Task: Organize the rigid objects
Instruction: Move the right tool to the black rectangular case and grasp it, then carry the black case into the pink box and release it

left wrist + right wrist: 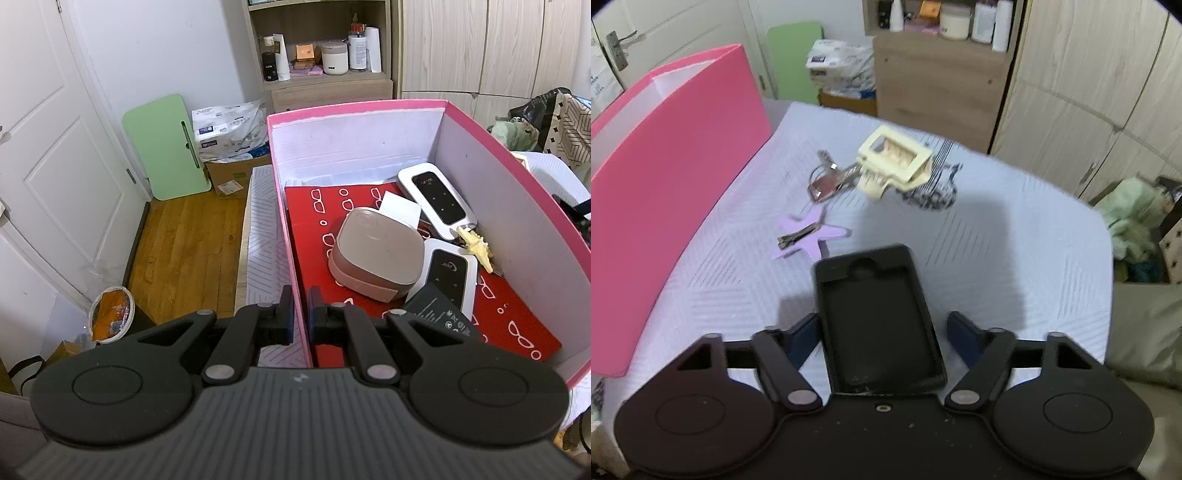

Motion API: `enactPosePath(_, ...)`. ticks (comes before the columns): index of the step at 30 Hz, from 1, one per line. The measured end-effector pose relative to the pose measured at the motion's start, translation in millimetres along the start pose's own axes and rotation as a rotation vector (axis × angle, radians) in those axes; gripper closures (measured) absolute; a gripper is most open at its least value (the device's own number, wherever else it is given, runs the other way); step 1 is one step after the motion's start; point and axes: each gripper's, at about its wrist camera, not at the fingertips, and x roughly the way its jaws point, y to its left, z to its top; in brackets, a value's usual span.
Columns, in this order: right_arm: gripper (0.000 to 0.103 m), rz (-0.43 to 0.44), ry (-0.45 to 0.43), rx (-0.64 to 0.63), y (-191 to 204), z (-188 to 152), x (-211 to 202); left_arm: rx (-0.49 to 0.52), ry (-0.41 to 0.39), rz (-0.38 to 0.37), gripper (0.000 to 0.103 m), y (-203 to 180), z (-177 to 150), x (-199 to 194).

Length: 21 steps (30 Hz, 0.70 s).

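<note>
Left tongs (301, 314): jaws narrow, pinching the near wall of the pink box (369, 107), 1 pad outside, 1 inside. Looks like a steadying hold.

Right tongs (882, 332): jaws wide, black phone case (879, 317) lying between them, open side up. Neither pad touches it as far as I can tell, so it is not gripped.

Ahead of the left tongs, inside the box on a red glasses-print card (406, 306): beige speaker (376, 254), 2 white pocket routers (437, 199), a dark flat device (439, 314), a cream clip (476, 245) by the right wall.

Ahead of the right tongs, on the white bedspread (1015, 251): purple star piece (809, 240) with a hair clip on it, then a key ring (827, 181), then a cream claw clip (894, 162) over striped fabric. Box sits to the left of the right tongs.

Risks, my read:
- The case is a thin, hollow shell. Closing on its long sides may bow it or squirt it forward into the star piece.
- The right view is blurred, so alignment is uncertain; an off-centre close would twist the case.
- The soft bedspread gives under load, so pads could snag fabric.
- The box wall is thin card; a hard pull from the left tongs could crease it or tip the box.
- Contents crowd the right half, so a drop there could land on a router.
</note>
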Motion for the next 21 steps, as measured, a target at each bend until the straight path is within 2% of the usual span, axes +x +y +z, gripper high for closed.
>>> enactPosePath(3, 0.035, -0.013, -0.017, 0.049, -1, 1, -10, -0.003, 0.004, 0.001, 0.097, 0, 0, 0)
enactPosePath(6, 0.035, 0.018, -0.059, 0.113, 1, 0, -23, -0.001, 0.005, 0.002, 0.097, -1, 1, 0)
enactPosePath(10, 0.035, 0.020, -0.124, 0.100, 19, -5, -52, -0.002, 0.005, 0.001, 0.097, -2, 1, 0)
enactPosePath(15, 0.035, 0.107, -0.212, 0.046, 53, 0, -93, -0.018, -0.006, -0.006, 0.098, -1, -1, 0)
enactPosePath(21, 0.035, 0.272, -0.293, -0.047, 104, 23, -124, -0.029, -0.014, -0.010, 0.098, 1, -4, -1)
